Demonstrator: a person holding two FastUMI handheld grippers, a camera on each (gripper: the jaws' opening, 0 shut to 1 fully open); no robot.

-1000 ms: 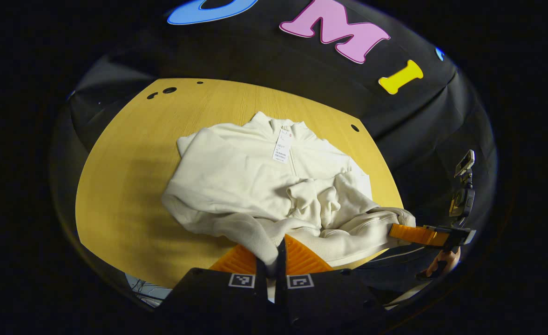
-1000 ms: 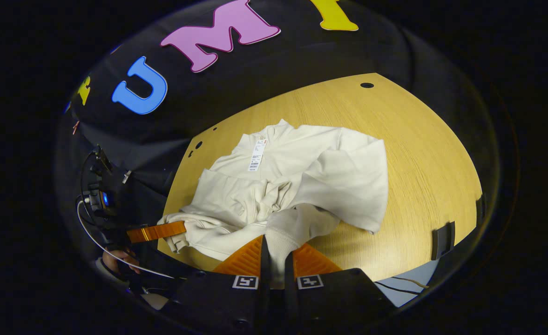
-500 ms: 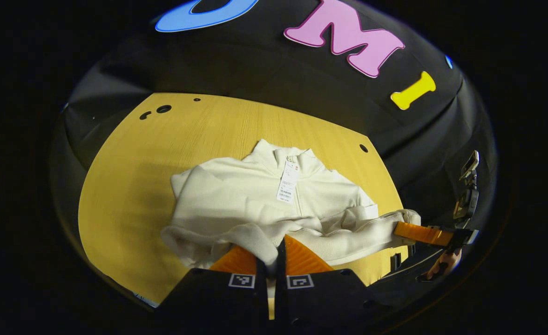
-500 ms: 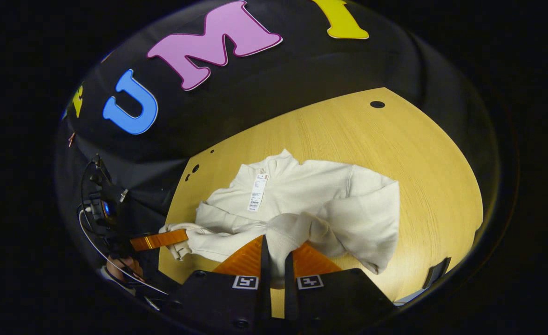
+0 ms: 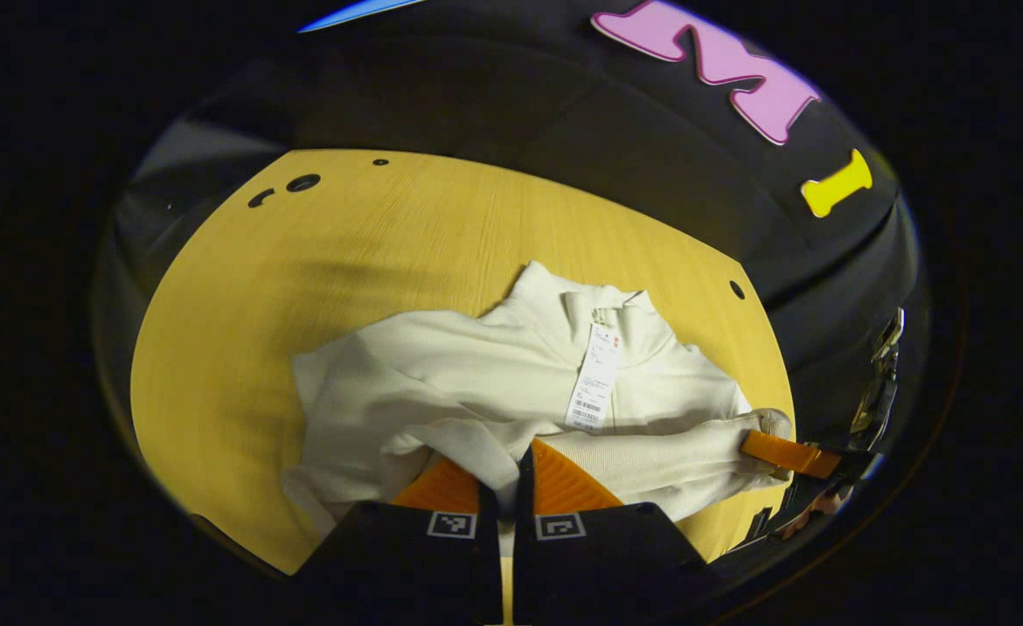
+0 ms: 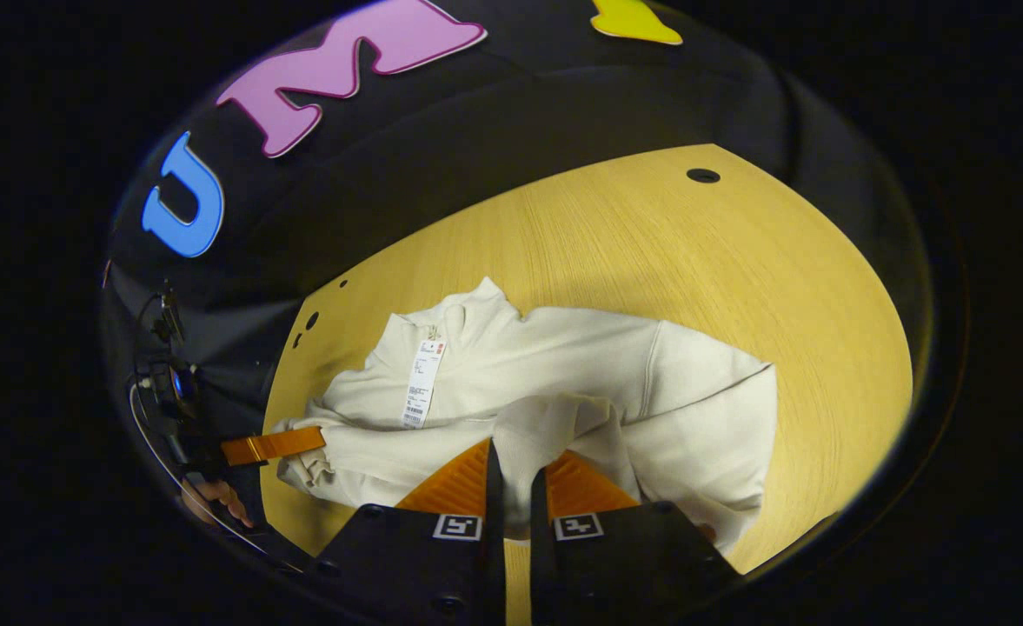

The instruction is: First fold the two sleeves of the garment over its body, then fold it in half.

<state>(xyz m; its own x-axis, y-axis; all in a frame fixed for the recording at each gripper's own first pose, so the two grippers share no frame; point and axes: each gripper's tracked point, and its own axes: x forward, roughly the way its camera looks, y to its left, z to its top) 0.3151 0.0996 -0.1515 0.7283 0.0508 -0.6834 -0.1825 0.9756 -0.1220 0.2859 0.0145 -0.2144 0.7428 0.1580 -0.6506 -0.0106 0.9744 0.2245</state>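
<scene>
Hem carried farther over garment (image 5: 476, 391).

White hang tag (image 5: 594, 389) at garment (image 5: 441, 382) collar: print and barcode, seemingly too small to read.

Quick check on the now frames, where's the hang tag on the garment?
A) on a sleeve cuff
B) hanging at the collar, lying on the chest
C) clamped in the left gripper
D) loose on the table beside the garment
B: the white hang tag hangs from the collar and lies flat on the chest of the cream garment, above the fold that the left gripper is clamped on.
</scene>
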